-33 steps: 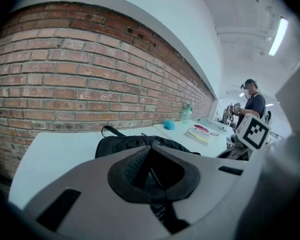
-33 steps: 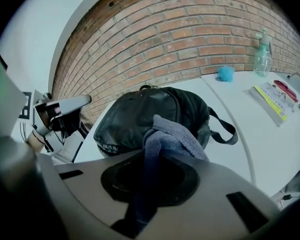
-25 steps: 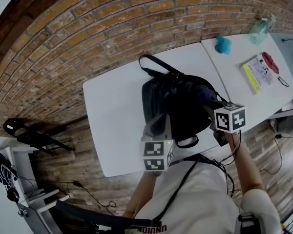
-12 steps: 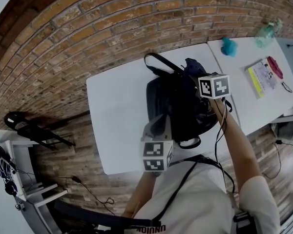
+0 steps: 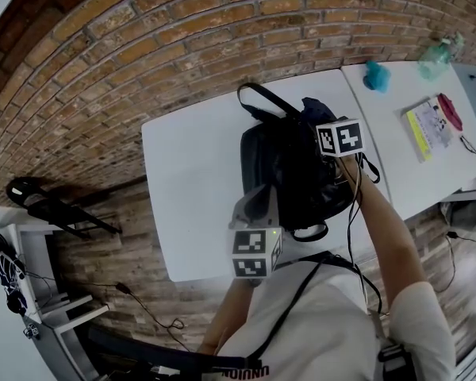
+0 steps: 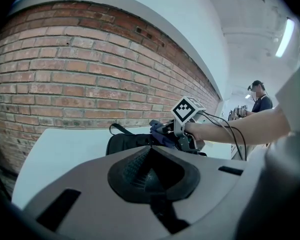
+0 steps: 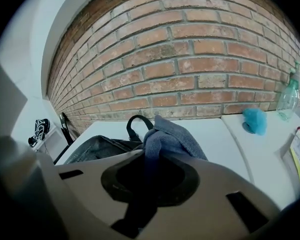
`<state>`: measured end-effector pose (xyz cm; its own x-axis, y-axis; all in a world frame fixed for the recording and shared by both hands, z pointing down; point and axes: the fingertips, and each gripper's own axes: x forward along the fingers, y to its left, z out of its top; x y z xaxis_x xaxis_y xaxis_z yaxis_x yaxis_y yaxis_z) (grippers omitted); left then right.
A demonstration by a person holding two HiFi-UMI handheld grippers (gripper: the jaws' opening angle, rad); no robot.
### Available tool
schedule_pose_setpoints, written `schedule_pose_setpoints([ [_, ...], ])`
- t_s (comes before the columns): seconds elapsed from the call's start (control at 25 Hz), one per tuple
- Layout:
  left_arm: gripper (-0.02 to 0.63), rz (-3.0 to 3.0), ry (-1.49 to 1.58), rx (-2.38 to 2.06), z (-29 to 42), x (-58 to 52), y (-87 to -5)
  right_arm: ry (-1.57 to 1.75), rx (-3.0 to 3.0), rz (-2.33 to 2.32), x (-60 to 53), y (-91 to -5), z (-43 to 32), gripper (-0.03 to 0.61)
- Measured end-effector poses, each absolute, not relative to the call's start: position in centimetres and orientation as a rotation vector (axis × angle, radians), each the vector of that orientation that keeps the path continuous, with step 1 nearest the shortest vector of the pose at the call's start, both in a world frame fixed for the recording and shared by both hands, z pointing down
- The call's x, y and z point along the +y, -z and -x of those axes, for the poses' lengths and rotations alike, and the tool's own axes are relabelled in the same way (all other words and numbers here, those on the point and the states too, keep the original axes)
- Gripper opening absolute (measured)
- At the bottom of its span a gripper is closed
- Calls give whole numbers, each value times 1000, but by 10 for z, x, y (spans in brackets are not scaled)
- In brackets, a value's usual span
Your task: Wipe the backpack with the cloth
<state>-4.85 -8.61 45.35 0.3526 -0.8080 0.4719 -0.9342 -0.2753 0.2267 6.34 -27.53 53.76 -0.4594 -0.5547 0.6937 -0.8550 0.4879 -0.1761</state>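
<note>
In the head view the black backpack (image 5: 289, 173) lies near the middle of the white bench (image 5: 186, 173), its carry loop toward 11 o'clock. The right gripper (image 5: 327, 129) reaches over the pack's 1 o'clock corner, where the bluish cloth (image 5: 311, 108) shows as a dark lump on or just over the top edge. The left gripper (image 5: 256, 206) sits at the pack's 6 o'clock side; I cannot tell whether it touches the fabric. A second bench at 2 o'clock carries a teal object (image 5: 374, 75) and a spray bottle (image 5: 436, 52), well apart from the work. The left gripper view shows its jaws drawn together with nothing between them, looking across the bench toward the pack and the other gripper. The right gripper view shows its jaws clamped on a gathered fold of the cloth, the loose part spilling forward over the pack's far end. The step in hand looks like a wiping stroke along the top of the pack, at or near its far end. The next move likely calls for pressing the cloth flat and drawing it back toward 6 o'clock, while the free gripper steadies the soft pack so it does not slide.
</note>
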Motion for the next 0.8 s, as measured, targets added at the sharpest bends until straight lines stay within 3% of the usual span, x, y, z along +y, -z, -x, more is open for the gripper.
schedule_pose_setpoints([
  [0.8,5,-2196,-367,-1484,36,-84,-451,-701,-2201,-1056,-226,-539,-64,38],
])
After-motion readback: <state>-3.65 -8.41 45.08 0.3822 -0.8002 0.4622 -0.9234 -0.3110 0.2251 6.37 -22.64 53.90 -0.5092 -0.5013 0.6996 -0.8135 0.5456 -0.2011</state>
